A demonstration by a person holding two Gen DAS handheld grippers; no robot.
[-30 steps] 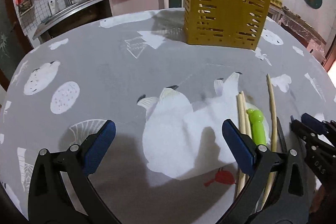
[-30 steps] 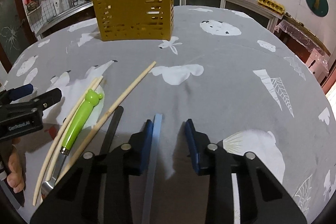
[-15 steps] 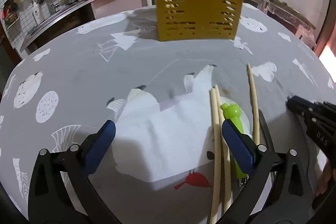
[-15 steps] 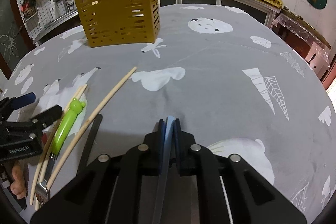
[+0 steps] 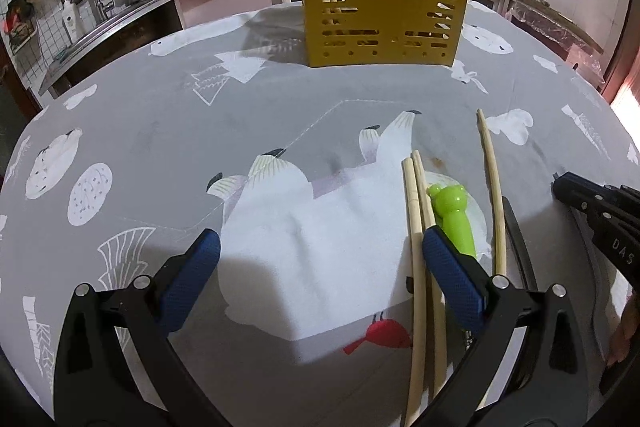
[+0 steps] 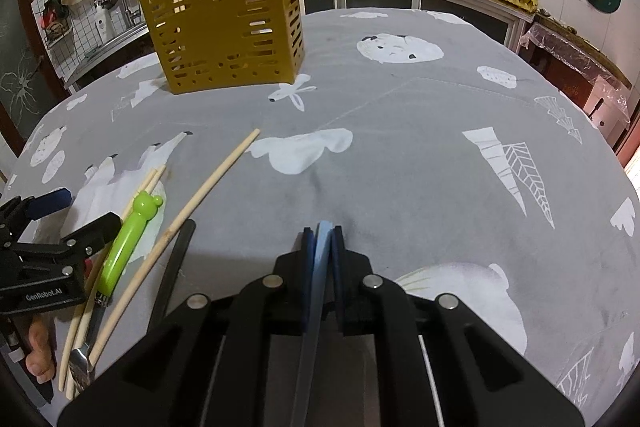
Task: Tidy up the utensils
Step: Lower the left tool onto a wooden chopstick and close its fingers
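Ahead of my right gripper (image 6: 320, 239), far left: slotted yellow holder (image 6: 228, 31), a few chopsticks upright inside. My right gripper is clamped on a pale blue utensil handle (image 6: 318, 267); my left gripper (image 5: 320, 275) is spread wide, its right finger over paired chopsticks (image 5: 416, 227) and green-handled fork (image 5: 454, 215).

I see a mustard-yellow slotted caddy (image 6: 224, 27) on a grey cloth (image 6: 400, 147) printed with white animals. The fork handle (image 6: 128, 239) is lime green, the chopsticks (image 5: 414, 227) pale wood.

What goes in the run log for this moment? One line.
right hand-held gripper: shut on blue utensil | left hand-held gripper: open, over chopsticks | caddy: upright
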